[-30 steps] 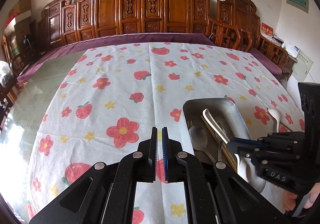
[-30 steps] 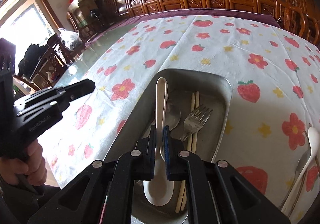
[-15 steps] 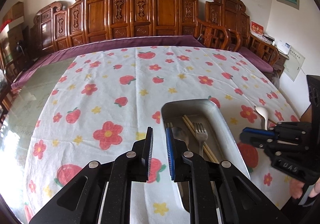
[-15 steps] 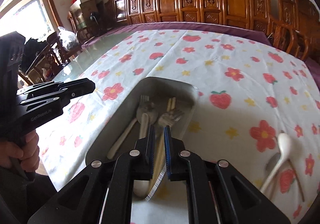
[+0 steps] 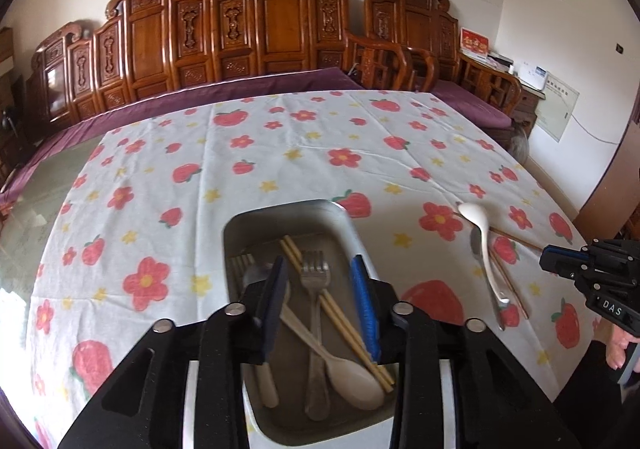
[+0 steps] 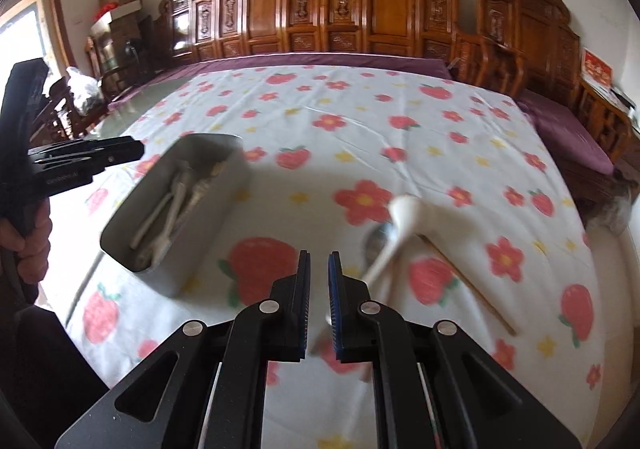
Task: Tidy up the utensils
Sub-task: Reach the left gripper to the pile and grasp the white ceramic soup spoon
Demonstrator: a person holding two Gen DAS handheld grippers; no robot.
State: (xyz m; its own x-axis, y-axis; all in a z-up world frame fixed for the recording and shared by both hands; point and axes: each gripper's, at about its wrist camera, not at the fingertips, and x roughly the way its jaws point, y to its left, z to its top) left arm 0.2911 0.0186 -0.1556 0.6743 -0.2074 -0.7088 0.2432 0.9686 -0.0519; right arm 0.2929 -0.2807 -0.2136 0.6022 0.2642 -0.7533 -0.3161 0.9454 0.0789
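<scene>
A grey metal tray (image 5: pixel 356 233) sits on the flowered tablecloth and holds a fork (image 5: pixel 314 289), a white spoon (image 5: pixel 352 381), chopsticks (image 5: pixel 340 317) and other utensils. My left gripper (image 5: pixel 320 309) is open and empty, right above the tray. On the cloth to the right lie a white spoon (image 5: pixel 482 245), a metal spoon (image 5: pixel 476 245) and chopsticks (image 5: pixel 514 239). My right gripper (image 6: pixel 319 301) is slightly open and empty, above the cloth between the tray (image 6: pixel 132 245) and the white spoon (image 6: pixel 404 221).
Carved wooden chairs (image 5: pixel 276 17) line the table's far side. The tablecloth (image 5: pixel 280 153) covers most of the table, with bare glass at the left (image 5: pixel 40 185). The table's right edge is close to the loose utensils.
My left gripper has swung right over the tray and opened. My right gripper has let go of the white spoon in the tray, moved right toward the loose utensils and opened slightly.
</scene>
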